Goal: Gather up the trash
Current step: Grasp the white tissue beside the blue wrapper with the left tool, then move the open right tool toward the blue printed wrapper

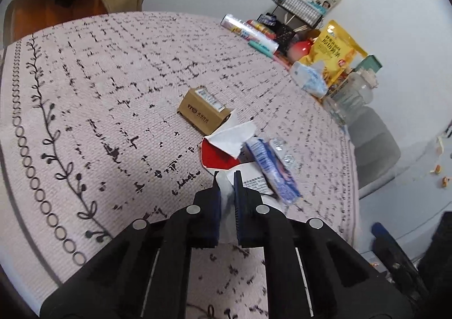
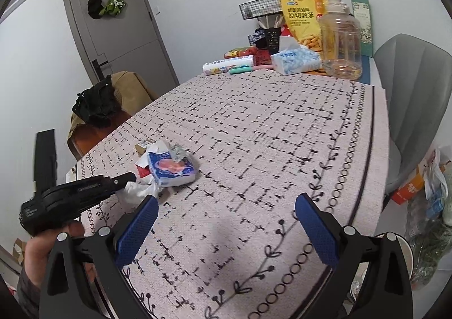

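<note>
Left gripper (image 1: 226, 174): jaws nearly together, pinched on a crumpled white tissue (image 1: 227, 200) at the near edge of the trash pile. Seen from the right wrist, same tissue (image 2: 141, 190) bunched at the tip of the left gripper (image 2: 132, 176), low over the cloth. Very light, soft, likely to tear or slip out if tugged; best held by the thick bunched part, not a loose corner.

Just beyond: red-and-white paper (image 1: 223, 146), a blue pack (image 1: 271, 169) lying against it, a bit of clear wrap (image 1: 282, 149) on top, a small brown box (image 1: 203, 112) behind. Pack soft and slick, probably best gripped across its narrow side; box stiff, light, easy across its short faces; wrap flimsy, springy.

Right gripper (image 2: 226, 222): spread wide, holding nothing, hovering over bare tablecloth (image 2: 268, 135), well apart from the pile.

Far end of table: snack bag (image 2: 303, 16), jar (image 2: 341, 41), tissue pack (image 2: 296, 60), probably not trash.
</note>
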Tool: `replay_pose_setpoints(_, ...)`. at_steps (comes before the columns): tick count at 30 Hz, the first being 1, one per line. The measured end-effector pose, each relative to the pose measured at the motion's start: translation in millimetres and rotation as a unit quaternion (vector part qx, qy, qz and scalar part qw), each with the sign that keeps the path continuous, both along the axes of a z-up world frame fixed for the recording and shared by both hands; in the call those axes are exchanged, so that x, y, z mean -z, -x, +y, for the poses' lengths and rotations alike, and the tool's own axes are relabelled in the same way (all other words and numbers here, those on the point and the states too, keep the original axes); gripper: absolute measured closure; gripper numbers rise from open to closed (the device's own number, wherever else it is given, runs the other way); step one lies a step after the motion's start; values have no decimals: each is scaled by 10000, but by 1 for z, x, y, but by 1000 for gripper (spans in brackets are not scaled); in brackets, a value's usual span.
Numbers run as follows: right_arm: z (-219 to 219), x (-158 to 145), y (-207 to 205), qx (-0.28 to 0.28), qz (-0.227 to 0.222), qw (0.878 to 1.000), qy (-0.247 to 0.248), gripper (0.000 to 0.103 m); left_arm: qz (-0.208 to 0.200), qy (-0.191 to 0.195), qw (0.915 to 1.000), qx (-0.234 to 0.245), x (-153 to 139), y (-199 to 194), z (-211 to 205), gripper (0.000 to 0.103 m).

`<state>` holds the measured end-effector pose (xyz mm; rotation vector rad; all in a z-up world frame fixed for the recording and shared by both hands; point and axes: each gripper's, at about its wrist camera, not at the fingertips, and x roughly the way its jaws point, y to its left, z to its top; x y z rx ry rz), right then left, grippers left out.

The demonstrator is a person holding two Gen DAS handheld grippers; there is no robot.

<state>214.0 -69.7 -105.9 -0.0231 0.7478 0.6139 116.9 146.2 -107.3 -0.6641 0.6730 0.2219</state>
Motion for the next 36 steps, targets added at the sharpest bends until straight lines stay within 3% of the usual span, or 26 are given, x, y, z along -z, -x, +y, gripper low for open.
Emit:
replay_pose_setpoints(6,35,3,-2,-383,-10,9992,113,8,-347,-6,9994,-17,-20,24,7,94)
replay_pose_setpoints(19,101,32,-37,-777,462,9954,326,13,-423,71,9977,-529,-21,59,45,94)
replay_pose_setpoints(23,109,44,-52,-736,737,9941,319,24,-397,136,9973,-598,-17,62,50,94)
replay_pose_setpoints(25,110,49,-56,-785,887,9926,259,36,-390,154,9973,-602,-17,63,49,94)
replay_pose_setpoints(26,111,51,-58,-841,997,9912,215,48,-394,158,9973,-598,-16,63,50,94)
replay_pose_setpoints(30,104,47,-53,-838,997,9914,140,61,-423,120,9975,-559,-19,64,45,94)
replay_pose_setpoints(36,84,31,-36,-940,957,9910,-40,64,-438,97,9980,-446,-22,58,33,94)
